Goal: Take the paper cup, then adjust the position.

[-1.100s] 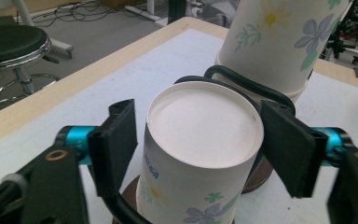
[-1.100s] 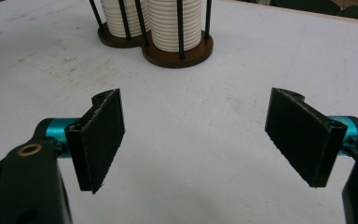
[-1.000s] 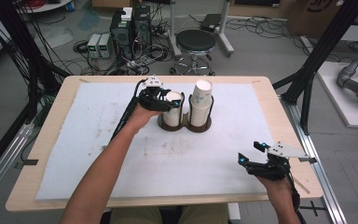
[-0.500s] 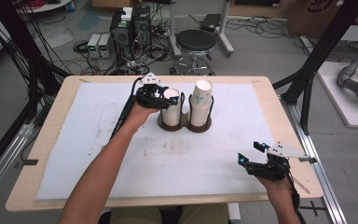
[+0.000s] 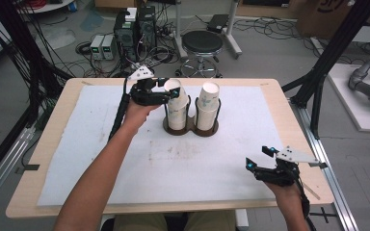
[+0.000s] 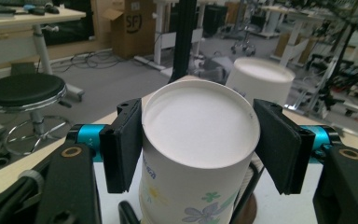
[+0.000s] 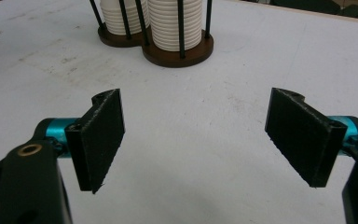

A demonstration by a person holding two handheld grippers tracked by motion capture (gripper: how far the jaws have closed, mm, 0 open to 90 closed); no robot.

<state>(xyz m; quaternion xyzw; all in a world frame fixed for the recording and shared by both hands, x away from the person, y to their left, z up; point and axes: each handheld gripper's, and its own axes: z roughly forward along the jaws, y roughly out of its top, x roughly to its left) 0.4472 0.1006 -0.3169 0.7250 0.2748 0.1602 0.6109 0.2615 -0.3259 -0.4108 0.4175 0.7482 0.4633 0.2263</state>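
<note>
Your left gripper (image 5: 166,89) is at the far-left cup stack, jaws either side of the top paper cup (image 5: 174,94). In the left gripper view the left pad touches the cup wall just under the rim; the right pad sits v. close to the rim, contact there can't be confirmed. So: jaws closed in around the cup, but whether it's firmly clamped I can't tell. That cup (image 6: 196,154) is upside down, flat white base facing the cam, floral print on its side, and it looks tilted a bit towards your hand vs. the stack below.

Your right gripper (image 5: 262,158) is near the table's front-right corner, well apart from the cups, jaws wide apart w/ nothing between them. In the right gripper view the pads (image 7: 101,135) frame bare white mat.

Cup holder (image 5: 193,129): dark brown double-ring base w/ thin black rods, standing mid-table towards the far edge on the white mat (image 5: 125,163). Two stacks of white cups in it, side by side. Right-hand stack (image 5: 208,106) sits upright, untouched, just beside the one you're on.

Table (image 5: 289,113) has a light wood border round the mat. Your left forearm (image 5: 101,178) stretches diagonally across the mat from the near edge. Beyond the table, a black stool (image 5: 202,43) on the floor.
</note>
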